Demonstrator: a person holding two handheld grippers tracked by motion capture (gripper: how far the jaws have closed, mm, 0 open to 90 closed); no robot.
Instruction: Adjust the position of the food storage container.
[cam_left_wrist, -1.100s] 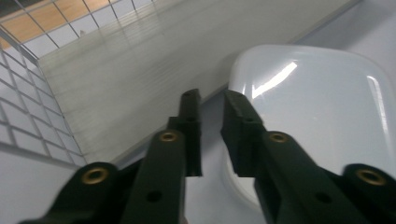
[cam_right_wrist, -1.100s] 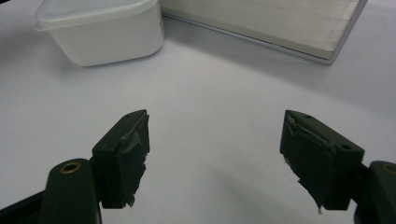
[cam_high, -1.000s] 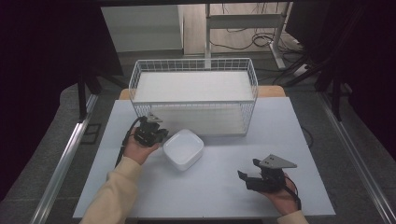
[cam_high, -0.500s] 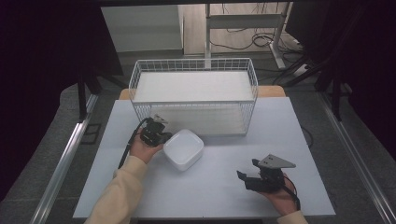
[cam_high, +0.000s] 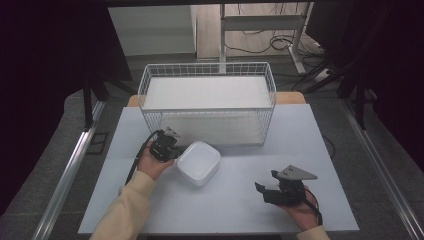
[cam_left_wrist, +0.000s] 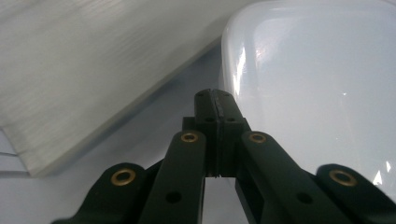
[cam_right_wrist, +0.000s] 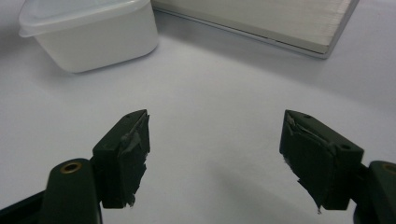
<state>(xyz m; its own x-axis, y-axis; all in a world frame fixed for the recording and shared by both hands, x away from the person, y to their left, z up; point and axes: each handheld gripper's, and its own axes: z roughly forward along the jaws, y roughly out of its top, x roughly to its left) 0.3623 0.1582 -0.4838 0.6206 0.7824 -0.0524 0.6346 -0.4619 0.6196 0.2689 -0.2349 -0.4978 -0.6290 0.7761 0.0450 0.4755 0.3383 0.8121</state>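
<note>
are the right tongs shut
No, the right tongs stand wide open over bare table, nothing between them.

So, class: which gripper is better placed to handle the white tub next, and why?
Left. The left gripper, jaws shut, sits right beside the tub, probably on its rim. The right gripper is open but well away from it.

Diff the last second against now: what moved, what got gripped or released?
The left gripper has just closed its jaws; they now meet with nothing between them, beside the edge of the lidded box. Its hand barely shifted in the high view. Nothing was taken hold of or let go. The box, the wire basket and the open right gripper stayed as they were.
</note>
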